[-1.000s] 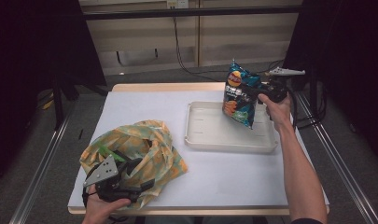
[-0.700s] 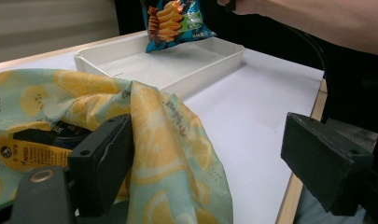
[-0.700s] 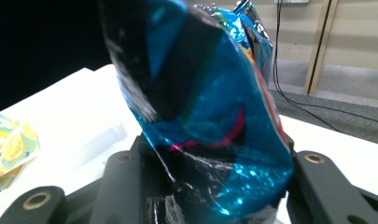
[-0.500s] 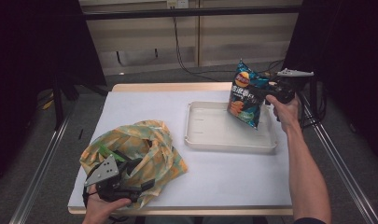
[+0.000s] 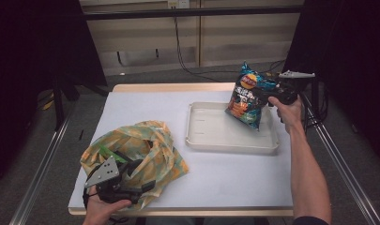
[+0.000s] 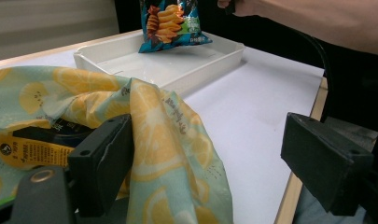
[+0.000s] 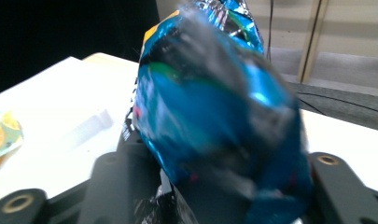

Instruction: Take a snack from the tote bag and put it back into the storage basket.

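Note:
A blue chip bag [image 5: 246,99] hangs tilted over the right end of the white tray [image 5: 211,136], its lower corner close to the tray floor. It sits between the jaws of my right gripper [image 5: 267,93], which have just been opening. In the right gripper view the chip bag [image 7: 214,102] is blurred while the jaws are sharp, so it seems to be slipping. My left gripper [image 5: 131,185] rests open at the table's front left on a lemon-print cloth bag [image 5: 136,147]. In the left gripper view a fold of the cloth bag [image 6: 163,140] lies by one jaw, the other jaw standing clear.
A yellow-and-black packet [image 6: 32,149] shows inside the cloth bag. White table surface [image 5: 225,173] lies bare between bag and tray. The table's front edge is close to the left gripper. Cables run along the floor behind the table.
The right hand lifted the chip bag from upright in the tray and drew it slightly right, tilting it. The bag now hangs a little lower. The left gripper has not moved.

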The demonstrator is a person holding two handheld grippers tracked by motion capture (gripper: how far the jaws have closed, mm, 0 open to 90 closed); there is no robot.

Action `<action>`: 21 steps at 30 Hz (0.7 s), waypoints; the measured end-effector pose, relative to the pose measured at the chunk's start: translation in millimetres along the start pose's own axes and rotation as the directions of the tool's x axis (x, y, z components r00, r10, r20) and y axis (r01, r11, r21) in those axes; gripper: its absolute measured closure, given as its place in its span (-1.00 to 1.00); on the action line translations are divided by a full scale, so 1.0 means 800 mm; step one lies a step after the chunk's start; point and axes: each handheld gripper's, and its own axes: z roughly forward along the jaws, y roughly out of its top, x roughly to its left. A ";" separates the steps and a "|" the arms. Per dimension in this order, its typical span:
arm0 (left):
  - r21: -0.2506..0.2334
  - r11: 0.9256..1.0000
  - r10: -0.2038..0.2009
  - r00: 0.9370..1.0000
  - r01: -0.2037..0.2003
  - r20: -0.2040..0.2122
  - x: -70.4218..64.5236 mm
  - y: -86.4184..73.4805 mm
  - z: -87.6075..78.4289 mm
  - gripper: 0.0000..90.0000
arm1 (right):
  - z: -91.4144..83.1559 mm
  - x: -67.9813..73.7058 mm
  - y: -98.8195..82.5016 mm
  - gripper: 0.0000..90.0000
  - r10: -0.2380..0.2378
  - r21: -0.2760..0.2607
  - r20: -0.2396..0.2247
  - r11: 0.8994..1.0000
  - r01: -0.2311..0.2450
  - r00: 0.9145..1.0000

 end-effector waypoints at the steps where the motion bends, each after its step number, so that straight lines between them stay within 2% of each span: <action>1: -0.011 1.000 -0.006 1.000 0.006 0.003 0.000 0.000 0.001 -0.62 | 0.000 0.000 0.000 -0.14 0.001 -0.001 0.019 1.000 -0.001 1.000; 7: 0.000 1.000 0.000 1.000 0.000 -0.006 0.000 0.000 0.000 -0.62 | -0.003 -0.007 -0.003 -0.35 0.030 0.006 0.061 1.000 -0.030 0.998; 9: 0.000 1.000 -0.003 1.000 0.003 -0.003 0.000 0.000 0.000 -0.62 | -0.004 -0.008 -0.003 -0.45 0.021 0.011 0.075 1.000 -0.022 0.997; 13: -0.006 1.000 -0.009 1.000 0.009 0.004 0.000 -0.001 0.001 -0.62 | -0.008 -0.012 -0.001 -0.66 0.035 -0.008 0.106 0.999 -0.035 0.994; 21: -0.001 1.000 -0.004 1.000 0.004 -0.005 -0.001 -0.001 0.000 -0.62 | -0.024 -0.017 -0.004 -0.89 0.060 -0.033 0.158 0.998 -0.055 0.986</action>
